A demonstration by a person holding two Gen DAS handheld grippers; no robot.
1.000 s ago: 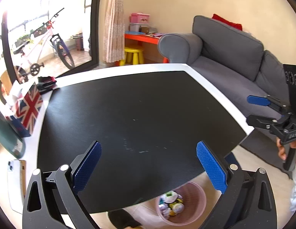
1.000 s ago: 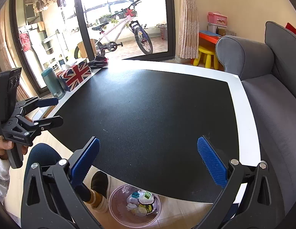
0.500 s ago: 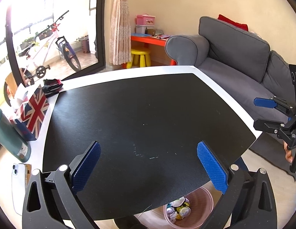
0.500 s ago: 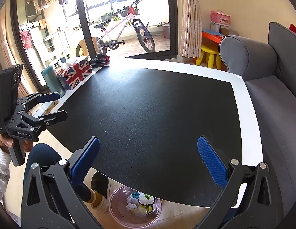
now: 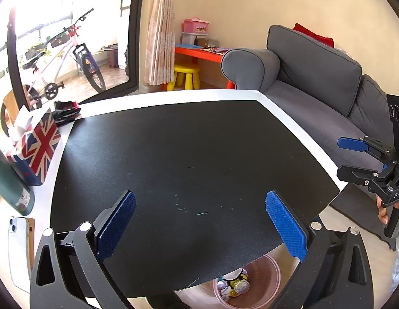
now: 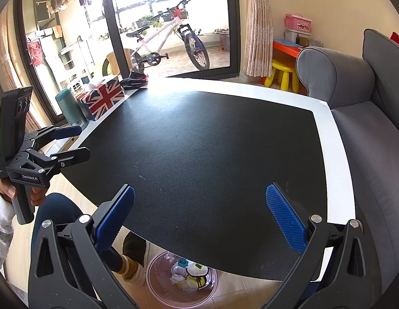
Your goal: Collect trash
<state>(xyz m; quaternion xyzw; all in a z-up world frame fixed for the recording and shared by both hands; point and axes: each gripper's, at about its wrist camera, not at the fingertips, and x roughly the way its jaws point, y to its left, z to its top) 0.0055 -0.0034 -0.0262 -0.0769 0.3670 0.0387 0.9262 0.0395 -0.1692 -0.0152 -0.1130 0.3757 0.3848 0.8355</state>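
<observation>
The trash lies in a pink translucent bin on the wooden floor, tucked partly under the near edge of the table; from the right wrist view it reads as white crumpled scraps, a yellow piece and a small teal item, while the left wrist view shows the same bin with a can end and a yellow-and-white wrapper inside. Above it the table carries a black mat that covers nearly the whole top and leaves a white border showing. The left gripper hovers over the near side of the mat with its blue pads spread wide and nothing between them, and the right gripper hangs likewise over the near edge, jaws wide apart and empty. Each gripper shows in the other's view, held in a hand by its handle, fingers parted there too. Beside the bin a foot in a dark slipper rests on the floor. Along the table's left border stand a Union Jack tissue box, a teal bottle just beside it, a white phone nearer the camera, and black gloves at the far corner. A grey sofa runs along the table's right side, with a yellow stool and a bicycle further off
</observation>
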